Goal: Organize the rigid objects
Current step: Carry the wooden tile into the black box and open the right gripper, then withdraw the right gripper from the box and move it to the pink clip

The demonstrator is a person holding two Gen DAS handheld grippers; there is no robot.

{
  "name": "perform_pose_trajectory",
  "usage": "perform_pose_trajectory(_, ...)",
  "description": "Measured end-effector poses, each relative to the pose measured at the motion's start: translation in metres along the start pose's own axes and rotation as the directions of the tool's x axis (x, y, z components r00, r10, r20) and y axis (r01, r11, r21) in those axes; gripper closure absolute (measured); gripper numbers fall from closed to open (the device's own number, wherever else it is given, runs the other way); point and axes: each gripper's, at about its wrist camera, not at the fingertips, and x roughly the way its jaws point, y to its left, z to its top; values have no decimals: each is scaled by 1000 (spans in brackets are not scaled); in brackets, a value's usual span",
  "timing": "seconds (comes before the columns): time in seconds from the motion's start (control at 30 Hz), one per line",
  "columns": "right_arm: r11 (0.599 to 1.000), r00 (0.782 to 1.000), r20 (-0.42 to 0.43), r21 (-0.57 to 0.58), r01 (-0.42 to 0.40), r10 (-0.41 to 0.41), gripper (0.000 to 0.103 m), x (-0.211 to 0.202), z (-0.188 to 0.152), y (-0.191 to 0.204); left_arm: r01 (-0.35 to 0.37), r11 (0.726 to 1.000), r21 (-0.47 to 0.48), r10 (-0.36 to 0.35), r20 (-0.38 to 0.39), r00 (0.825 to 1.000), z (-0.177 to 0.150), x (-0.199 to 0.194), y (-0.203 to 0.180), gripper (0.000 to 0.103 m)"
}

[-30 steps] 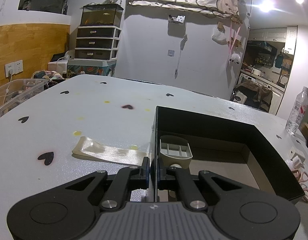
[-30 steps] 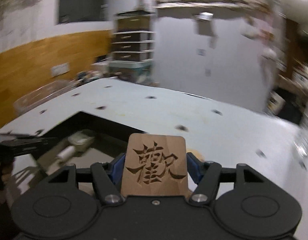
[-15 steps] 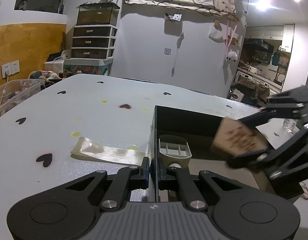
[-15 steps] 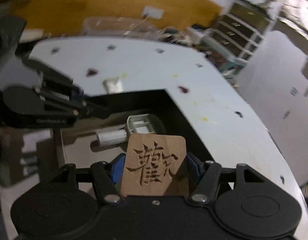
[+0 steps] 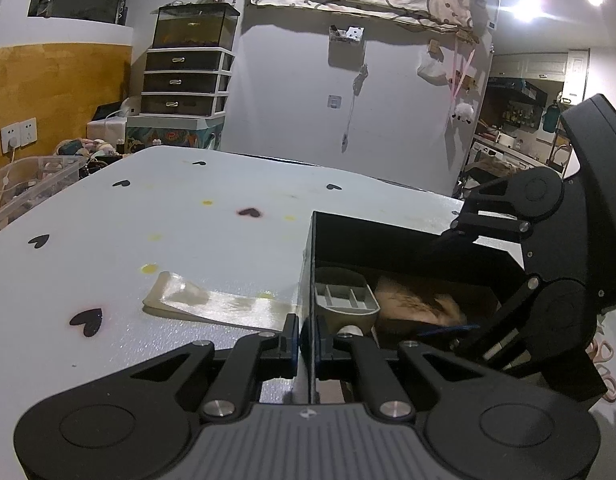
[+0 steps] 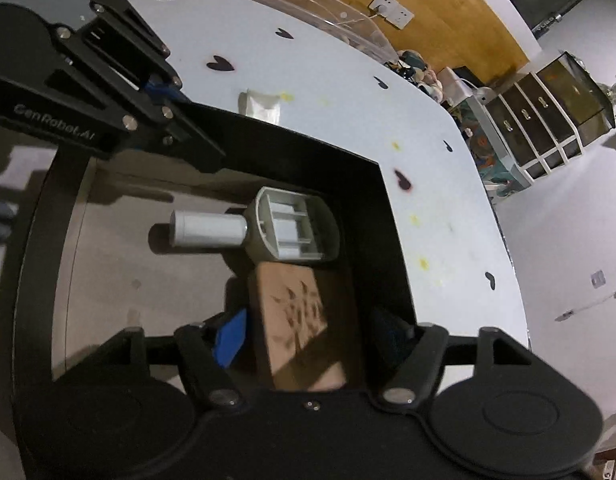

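Note:
A black open box (image 5: 408, 236) (image 6: 388, 216) sits on the white table. My left gripper (image 5: 306, 340) is shut on the box's near-left wall; it shows at upper left in the right wrist view (image 6: 163, 92). Inside the box lies a grey scoop with a white handle (image 6: 267, 228) (image 5: 344, 300). A wooden block with a carved character (image 6: 303, 328) (image 5: 416, 304) lies in the box beside the scoop. My right gripper (image 6: 312, 332) hovers over the block with its jaws spread wide, apart from the block's sides.
A folded translucent bag (image 5: 211, 304) (image 6: 259, 104) lies on the table left of the box. A clear plastic bin (image 5: 23, 188) stands at the table's far left edge. Drawers with a fish tank (image 5: 187, 76) stand behind. Pink rings (image 5: 604, 352) lie right of the box.
My right gripper carried the wooden block over the box, lowered it inside beside the scoop and opened, letting it go. My left gripper stayed shut on the box wall.

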Motion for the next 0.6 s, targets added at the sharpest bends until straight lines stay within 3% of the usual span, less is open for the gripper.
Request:
perform_pose_trajectory(0.23, 995, 1000, -2, 94, 20, -20, 27, -14, -3, -8, -1, 1000, 0, 1, -2, 1000, -1, 1, 1, 96)
perform_pose_trajectory(0.6, 951, 998, 46, 308, -43, 30, 26, -40, -9, -20, -2, 1000, -4, 2, -7, 1000, -1, 3, 2, 96)
